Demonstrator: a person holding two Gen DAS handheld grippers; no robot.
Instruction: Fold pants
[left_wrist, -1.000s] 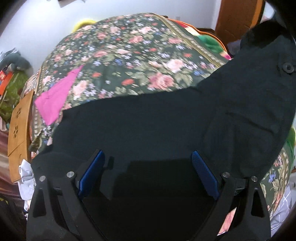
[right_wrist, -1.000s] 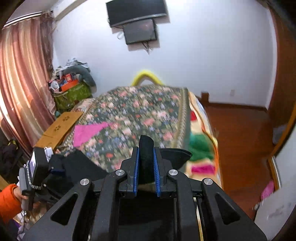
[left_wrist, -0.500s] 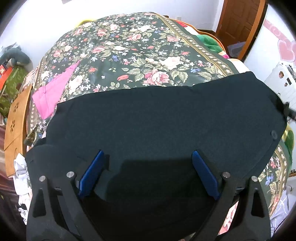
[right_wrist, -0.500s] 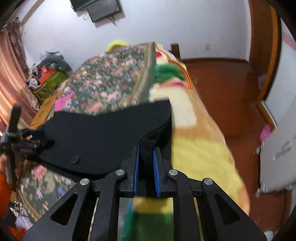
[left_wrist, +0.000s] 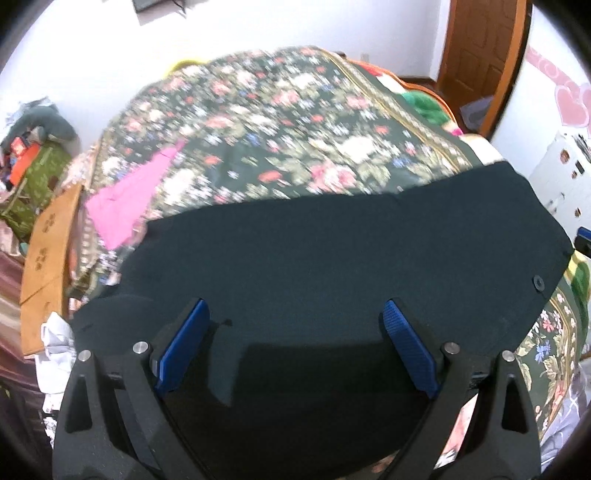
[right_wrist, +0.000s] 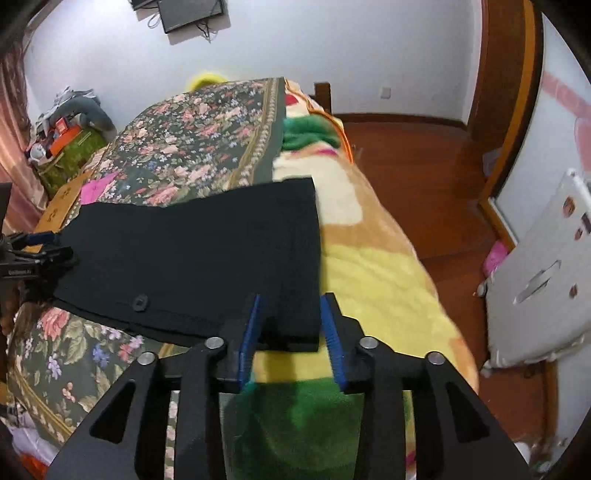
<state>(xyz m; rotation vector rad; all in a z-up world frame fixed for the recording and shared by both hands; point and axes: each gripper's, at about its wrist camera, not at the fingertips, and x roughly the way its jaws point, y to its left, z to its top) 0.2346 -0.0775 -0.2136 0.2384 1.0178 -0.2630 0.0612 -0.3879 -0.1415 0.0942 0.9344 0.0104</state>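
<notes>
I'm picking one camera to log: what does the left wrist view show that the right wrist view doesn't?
Left only: the left gripper from behind, open over the pants, and a brown door.
Right only: the right gripper, open around the pants' corner, the wood floor, and the yellow blanket.
Both: black pants spread on the floral cover, their button, and the pink cloth.

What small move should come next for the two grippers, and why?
Probably back the right gripper off: its jaws are open around the corner of the black pants, which lie flat on the bed. The left gripper is open too.
</notes>
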